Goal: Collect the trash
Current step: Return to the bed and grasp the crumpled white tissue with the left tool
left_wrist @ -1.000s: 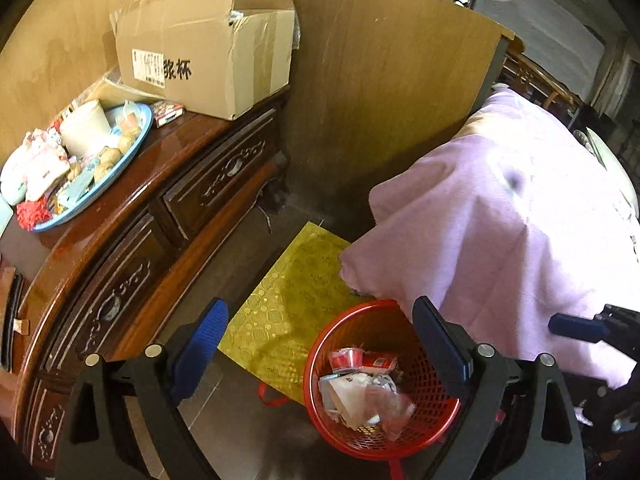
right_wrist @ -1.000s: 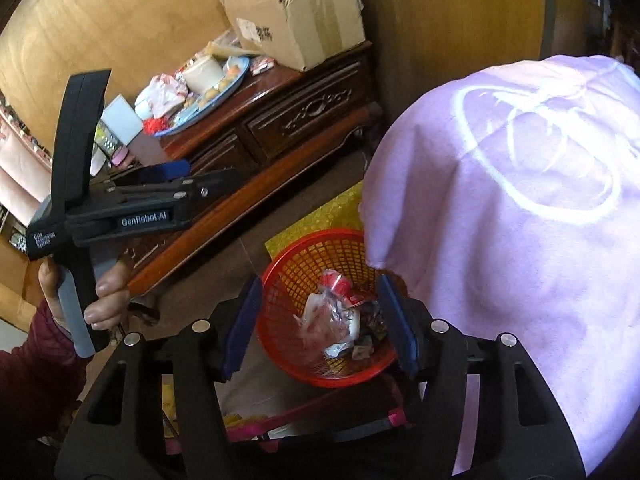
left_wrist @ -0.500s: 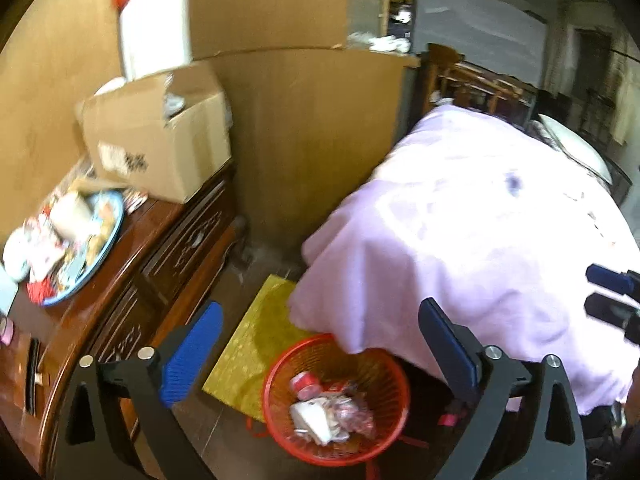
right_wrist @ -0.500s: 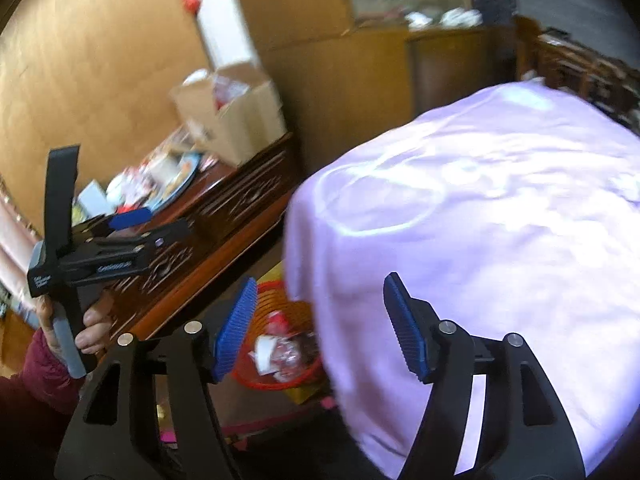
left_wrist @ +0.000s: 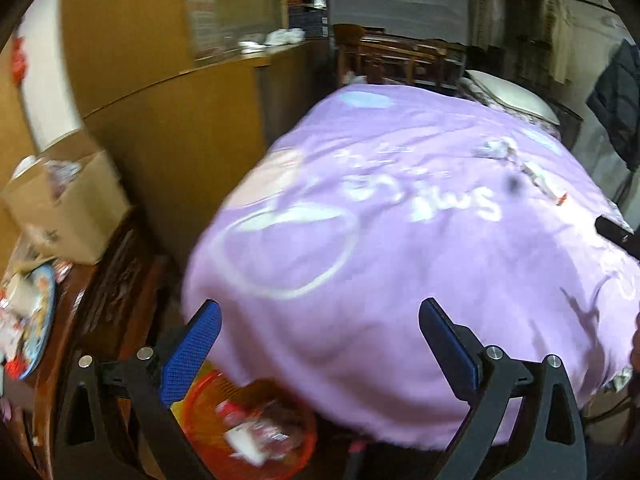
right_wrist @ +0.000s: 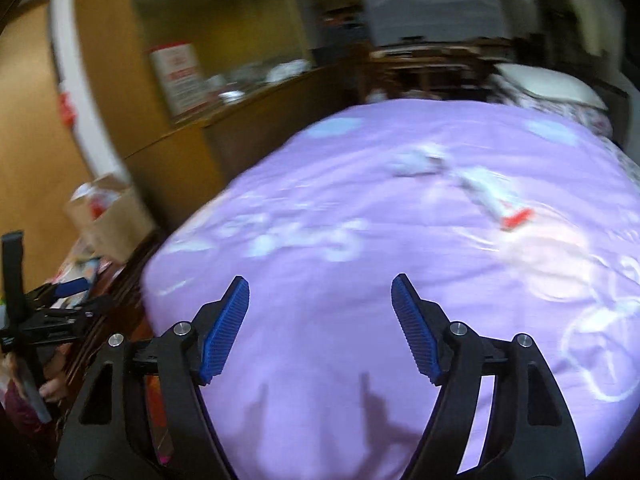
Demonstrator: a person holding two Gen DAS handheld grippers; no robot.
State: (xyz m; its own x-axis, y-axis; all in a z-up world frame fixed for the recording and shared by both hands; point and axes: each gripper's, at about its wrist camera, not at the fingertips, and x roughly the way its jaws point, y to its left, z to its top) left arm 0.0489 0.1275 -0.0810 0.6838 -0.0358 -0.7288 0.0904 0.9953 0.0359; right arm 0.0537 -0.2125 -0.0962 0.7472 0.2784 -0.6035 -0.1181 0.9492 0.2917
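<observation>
Tongs both released, your left tongs (left_wrist: 320,340) and right tongs (right_wrist: 320,320) above the purple bedspread (right_wrist: 360,220), scraps of trash (right_wrist: 492,200) at your 1 o'clock, likely wrappers though blurred, red basket (left_wrist: 248,432) at 7 o'clock below the bed edge.

a bed (left_wrist: 400,240) under a lilac printed blanket (right_wrist: 360,280) fills the room's middle. a tall wooden partition (left_wrist: 180,128) stands to its left, with a dark carved dresser (left_wrist: 116,280) beside it. a white pillow (right_wrist: 552,84) lies at the bed's far end.
</observation>
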